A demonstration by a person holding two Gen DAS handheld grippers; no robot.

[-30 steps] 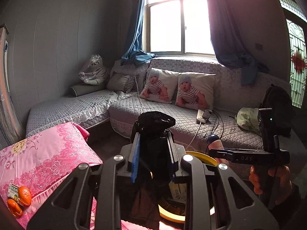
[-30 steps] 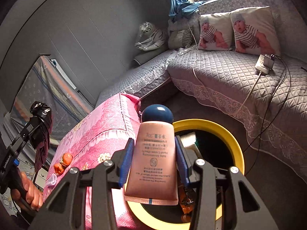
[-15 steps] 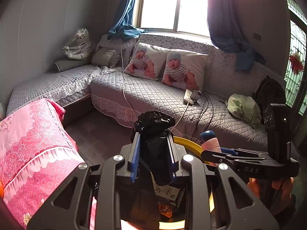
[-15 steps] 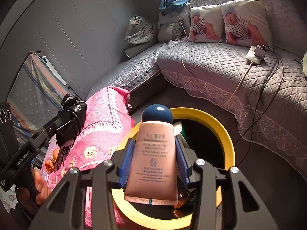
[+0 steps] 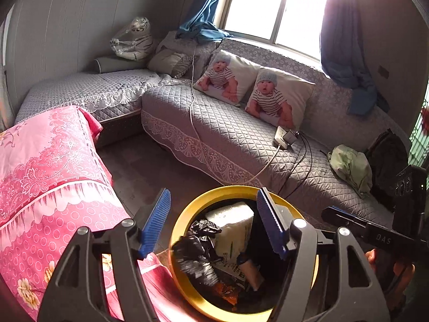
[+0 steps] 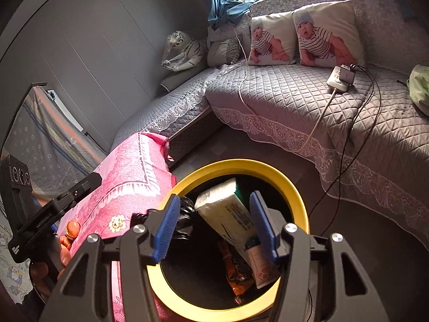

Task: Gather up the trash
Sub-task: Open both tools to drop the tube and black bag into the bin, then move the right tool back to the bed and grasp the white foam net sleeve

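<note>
Your left gripper (image 5: 211, 224) and right gripper (image 6: 214, 226) have both just opened, nothing between their jaws, above the yellow-rimmed round bin (image 6: 300, 198). Inside lie the crumpled black plastic bag (image 5: 197, 244) and pink tube (image 6: 261, 264), beside the pink-covered table's (image 5: 48, 166) edge.

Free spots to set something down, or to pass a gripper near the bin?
Bare: dark floor between pink cloth and sofa; quilted seat left of the power strip. Crowded: yellow-rimmed bin, full; cables beside it.
</note>
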